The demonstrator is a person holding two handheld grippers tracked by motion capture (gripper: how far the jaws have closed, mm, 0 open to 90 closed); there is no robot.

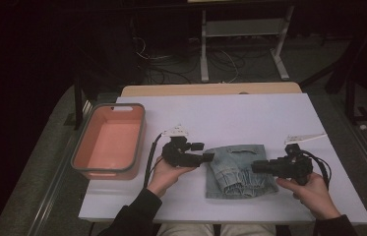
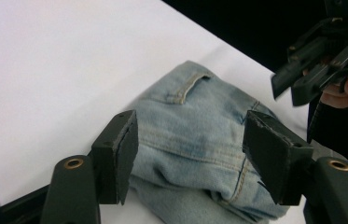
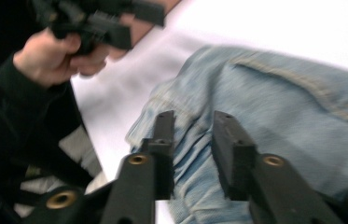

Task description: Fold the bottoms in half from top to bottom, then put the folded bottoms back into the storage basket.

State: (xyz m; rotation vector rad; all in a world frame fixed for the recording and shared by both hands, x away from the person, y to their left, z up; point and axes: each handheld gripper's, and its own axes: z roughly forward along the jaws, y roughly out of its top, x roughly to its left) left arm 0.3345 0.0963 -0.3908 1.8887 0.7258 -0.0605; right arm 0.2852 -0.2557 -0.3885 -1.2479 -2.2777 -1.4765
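A folded pair of light-blue denim jeans lies on the white table, a little right of centre near the front edge. My left gripper hovers at the denim's left edge, and in the left gripper view the gripper has its jaws wide apart above the jeans, pressing nothing. My right gripper is at the denim's right edge. In the right gripper view the gripper shows a narrow gap between its jaws, with the jeans lying below them and not pinched.
A salmon-coloured plastic basket with a grey rim stands at the table's left side. Beyond the far edge are a metal frame's legs and cables on the floor. The person's other hand shows in the right gripper view.
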